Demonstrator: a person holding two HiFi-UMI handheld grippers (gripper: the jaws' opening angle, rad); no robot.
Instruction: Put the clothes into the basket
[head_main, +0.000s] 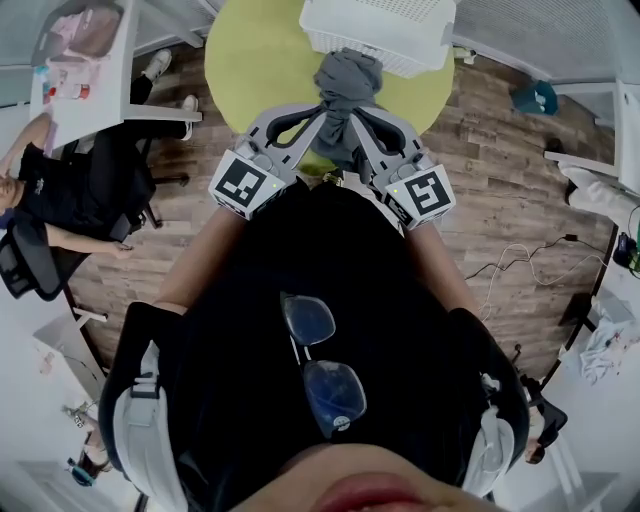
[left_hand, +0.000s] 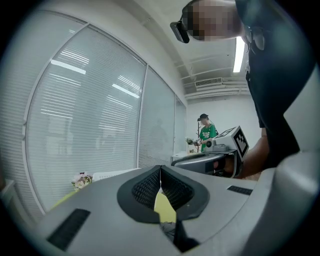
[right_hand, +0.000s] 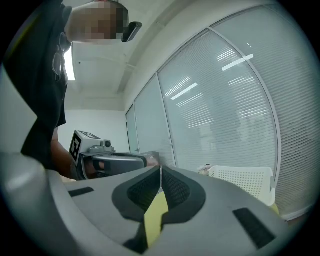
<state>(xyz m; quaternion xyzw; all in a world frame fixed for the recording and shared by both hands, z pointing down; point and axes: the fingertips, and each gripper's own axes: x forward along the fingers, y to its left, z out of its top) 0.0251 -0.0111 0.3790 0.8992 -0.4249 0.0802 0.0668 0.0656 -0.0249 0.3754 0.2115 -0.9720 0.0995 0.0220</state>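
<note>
Left claw (head_main: 322, 113) and right claw (head_main: 355, 113) pinch a crumpled dark-grey garment (head_main: 347, 76).

I read this site as an office-type workroom. Full-height glass partitions (left_hand: 90, 125) with closed slat blinds line one side. A strip light (left_hand: 241, 50) and an air vent (left_hand: 207, 82) sit in the white ceiling. The floor (head_main: 500, 180) is wood-pattern plank, with loose cables (head_main: 520, 255) lying on it. A seated person (head_main: 60, 190) occupies an office chair (head_main: 25, 265) beside a white desk (head_main: 85, 60). A round yellow-green tabletop (head_main: 250, 50) stands ahead.
</note>
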